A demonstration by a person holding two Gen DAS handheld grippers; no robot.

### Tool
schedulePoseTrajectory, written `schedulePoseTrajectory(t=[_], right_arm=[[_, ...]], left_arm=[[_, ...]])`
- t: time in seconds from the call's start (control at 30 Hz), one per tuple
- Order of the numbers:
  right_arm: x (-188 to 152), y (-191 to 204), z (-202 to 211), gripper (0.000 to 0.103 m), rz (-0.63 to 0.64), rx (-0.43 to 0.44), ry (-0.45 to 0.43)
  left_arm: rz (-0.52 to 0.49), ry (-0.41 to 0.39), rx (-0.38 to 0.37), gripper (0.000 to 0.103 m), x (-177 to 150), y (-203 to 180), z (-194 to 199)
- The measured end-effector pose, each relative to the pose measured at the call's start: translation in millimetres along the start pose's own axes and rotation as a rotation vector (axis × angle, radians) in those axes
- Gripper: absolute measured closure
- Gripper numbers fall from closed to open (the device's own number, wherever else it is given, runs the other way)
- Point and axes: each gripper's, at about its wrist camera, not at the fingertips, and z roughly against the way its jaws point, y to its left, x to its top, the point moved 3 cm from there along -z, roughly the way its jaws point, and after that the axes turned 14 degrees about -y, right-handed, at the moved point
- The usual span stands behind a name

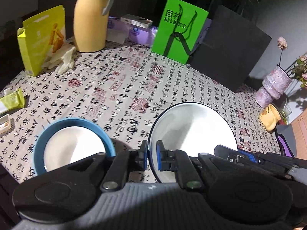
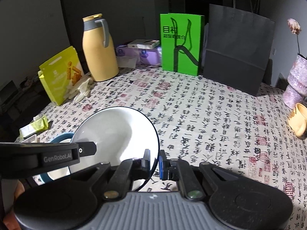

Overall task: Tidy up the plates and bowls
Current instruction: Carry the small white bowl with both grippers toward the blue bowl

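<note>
Above the bench's near edge, the left tool (image 1: 151, 158) and right tool (image 2: 155, 163) each pinch opposite rims of the white plate (image 1: 191, 130); uneven pull could slip it onto the blue-rimmed bowl (image 1: 74, 143) just beside

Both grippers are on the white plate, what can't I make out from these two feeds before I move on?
- Blue-rimmed bowl: right wrist view, mostly hidden behind the white plate and left gripper.
- Plate's near rim: both views, covered by gripper bodies.
- Right gripper.
- Yellow mug: cut by frame edge.
</note>
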Motion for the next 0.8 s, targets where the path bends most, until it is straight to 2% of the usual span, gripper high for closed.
schedulePoseTrajectory(t=[0.8], right_arm=[[3.5,65.4,-4.3,0.095,0.051,0.070,-0.015]], left_arm=[[0.062,-0.042,0.045,0.094,6.9,66.7,24.8]])
